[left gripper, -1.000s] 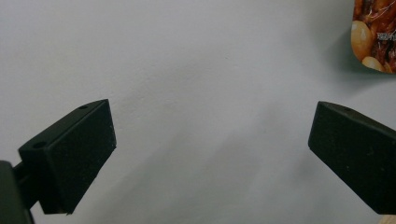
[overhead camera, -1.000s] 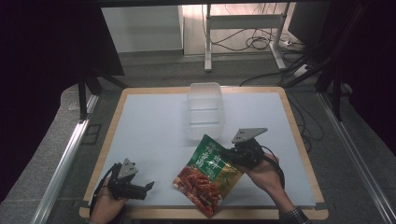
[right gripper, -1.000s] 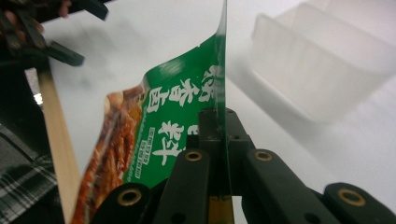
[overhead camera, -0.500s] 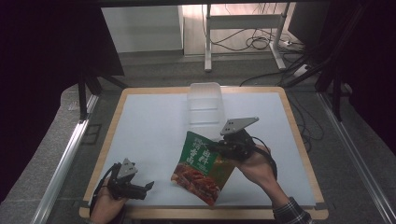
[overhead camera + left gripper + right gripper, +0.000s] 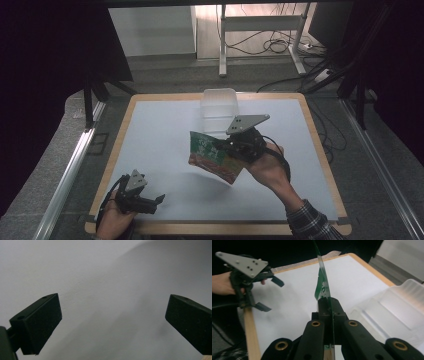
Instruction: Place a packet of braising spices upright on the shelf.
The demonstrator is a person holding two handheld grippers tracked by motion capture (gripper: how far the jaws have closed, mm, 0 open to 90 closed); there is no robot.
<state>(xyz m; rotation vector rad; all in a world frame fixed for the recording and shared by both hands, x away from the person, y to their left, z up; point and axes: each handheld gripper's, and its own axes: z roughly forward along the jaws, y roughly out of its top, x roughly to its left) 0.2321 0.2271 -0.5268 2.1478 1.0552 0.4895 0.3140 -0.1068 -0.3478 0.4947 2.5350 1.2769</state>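
Note:
A green and red snack bag [image 5: 212, 156] hangs above the middle of the white table [image 5: 160, 130], tilted. My right gripper [image 5: 227, 149] is shut on its right edge, with a hand behind it. In the right gripper view the bag [image 5: 322, 285] is seen edge-on, clamped between the jaws of the right gripper [image 5: 329, 302]. My left gripper [image 5: 152, 202] rests low at the table's front left, open with nothing between its fingers. The left gripper view has that gripper [image 5: 112, 320] open over bare white surface. The left gripper [image 5: 272, 294] also appears across the table in the right gripper view.
A clear plastic container [image 5: 220, 102] stands at the back middle of the table, just beyond the bag; in the right gripper view the container [image 5: 397, 307] lies to the right. A wooden rim [image 5: 320, 150] borders the table. Cables lie on the floor behind.
The right gripper has lifted the bag off the table and carried it back toward the container. The left gripper has stayed where it was.

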